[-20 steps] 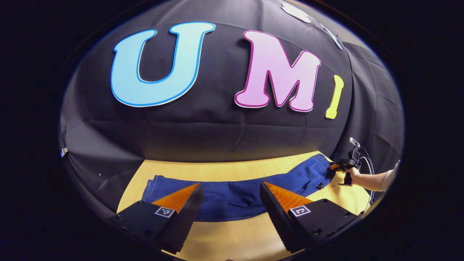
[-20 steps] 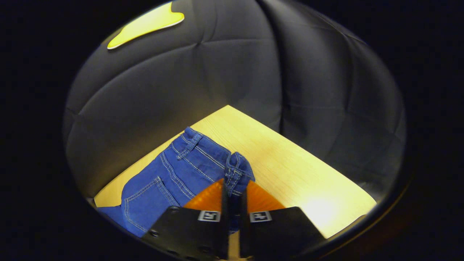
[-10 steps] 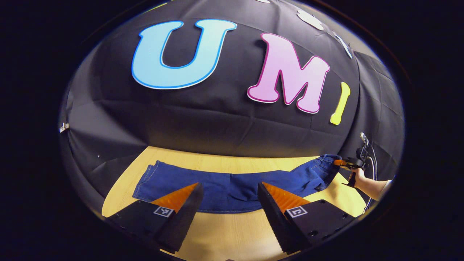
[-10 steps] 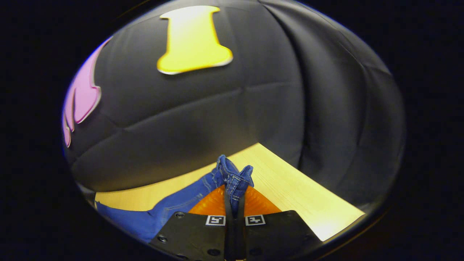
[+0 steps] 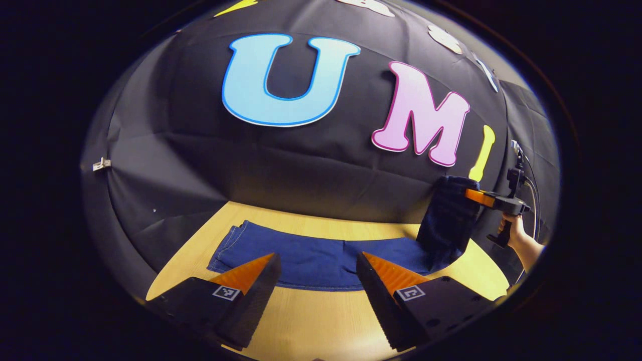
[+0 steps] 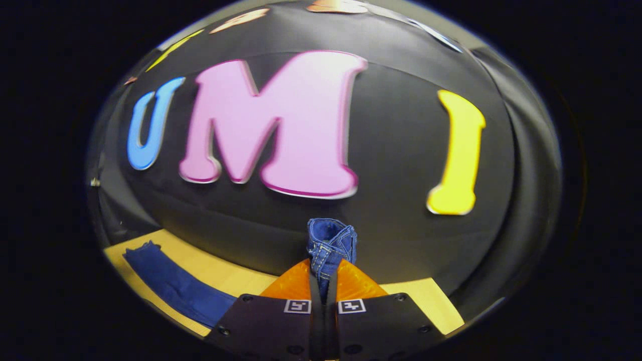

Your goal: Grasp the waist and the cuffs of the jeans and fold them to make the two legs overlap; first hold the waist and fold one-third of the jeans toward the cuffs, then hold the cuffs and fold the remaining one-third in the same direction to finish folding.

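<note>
While clamped on jeans (image 6: 328,245) waist, right gripper (image 6: 324,281) aloft; left gripper (image 5: 318,265) agape.

Both views show strong fisheye distortion: straight edges of the worktop (image 5: 321,321) bow, and detail compresses toward the rim. Lighting is moderate and comes from above; the worktop is the brightest surface, while the cloth wall (image 5: 311,165) falls dim toward its sides. The left gripper view is sharp. The right gripper view is softened by motion blur across the wall, though the jeans (image 6: 328,245) near the lens stay fairly crisp.
</note>
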Demonstrator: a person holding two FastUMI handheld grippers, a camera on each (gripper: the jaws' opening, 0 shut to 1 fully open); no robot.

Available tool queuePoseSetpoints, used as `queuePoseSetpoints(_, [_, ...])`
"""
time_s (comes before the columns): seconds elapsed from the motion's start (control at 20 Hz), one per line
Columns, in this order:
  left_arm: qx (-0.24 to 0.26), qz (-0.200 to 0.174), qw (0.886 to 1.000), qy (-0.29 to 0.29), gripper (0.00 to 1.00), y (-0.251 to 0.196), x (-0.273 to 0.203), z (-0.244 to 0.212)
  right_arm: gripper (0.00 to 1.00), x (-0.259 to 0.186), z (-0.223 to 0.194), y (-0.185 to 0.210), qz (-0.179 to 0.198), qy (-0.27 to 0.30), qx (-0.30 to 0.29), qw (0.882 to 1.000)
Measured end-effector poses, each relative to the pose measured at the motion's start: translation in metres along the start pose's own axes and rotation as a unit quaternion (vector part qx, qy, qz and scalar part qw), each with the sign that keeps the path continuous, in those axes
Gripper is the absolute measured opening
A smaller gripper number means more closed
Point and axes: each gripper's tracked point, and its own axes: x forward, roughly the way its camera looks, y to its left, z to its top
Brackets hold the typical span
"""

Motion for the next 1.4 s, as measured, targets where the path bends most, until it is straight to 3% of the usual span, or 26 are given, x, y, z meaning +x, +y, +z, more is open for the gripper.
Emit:
queuePoseSetpoints(0.15, [-0.024,0.021,0.999,-0.007,0.97,0.028,0.0,-0.004,0.09,0.003,-0.043,0.024,0.064,0.016,-0.041,0.997])
queuePoseSetpoints(0.25, [-0.039,0.038,0.998,-0.011,0.97,0.049,-0.001,-0.007,0.04,-0.002,-0.082,0.024,0.097,0.041,-0.043,0.994])
queuePoseSetpoints(0.5, [-0.082,0.086,0.993,-0.016,0.97,0.102,-0.002,-0.024,0.05,0.007,-0.18,-0.011,0.115,0.087,-0.1,0.984])
queuePoseSetpoints(0.75, [-0.135,0.127,0.982,-0.021,0.97,0.148,0.013,-0.044,0.06,0.015,-0.257,-0.015,0.136,0.138,-0.119,0.974])
queuePoseSetpoints(0.8, [-0.14,0.137,0.98,-0.02,0.97,0.159,0.019,-0.046,0.22,0.009,-0.268,-0.005,0.149,0.152,-0.11,0.971])
queuePoseSetpoints(1.0, [-0.149,0.185,0.971,0.004,0.97,0.205,0.051,-0.062,1.0,-0.022,-0.287,0.011,0.16,0.176,-0.085,0.968])
queuePoseSetpoints(1.1, [-0.139,0.196,0.97,0.02,0.97,0.218,0.077,-0.067,0.97,-0.034,-0.282,0.003,0.153,0.173,-0.062,0.971])
queuePoseSetpoints(1.15, [-0.131,0.198,0.971,0.031,0.92,0.221,0.09,-0.069,0.98,-0.04,-0.277,-0.001,0.148,0.173,-0.046,0.973])
queuePoseSetpoints(1.25, [-0.111,0.202,0.972,0.05,0.96,0.228,0.115,-0.074,0.97,-0.05,-0.269,-0.012,0.14,0.169,-0.016,0.976])
queuePoseSetpoints(1.3, [-0.106,0.214,0.969,0.059,0.92,0.231,0.128,-0.078,0.97,-0.054,-0.266,-0.018,0.138,0.166,-0.018,0.976])
queuePoseSetpoints(1.4, [-0.107,0.236,0.962,0.088,0.96,0.244,0.144,-0.09,0.97,-0.06,-0.262,-0.04,0.124,0.164,-0.039,0.978])
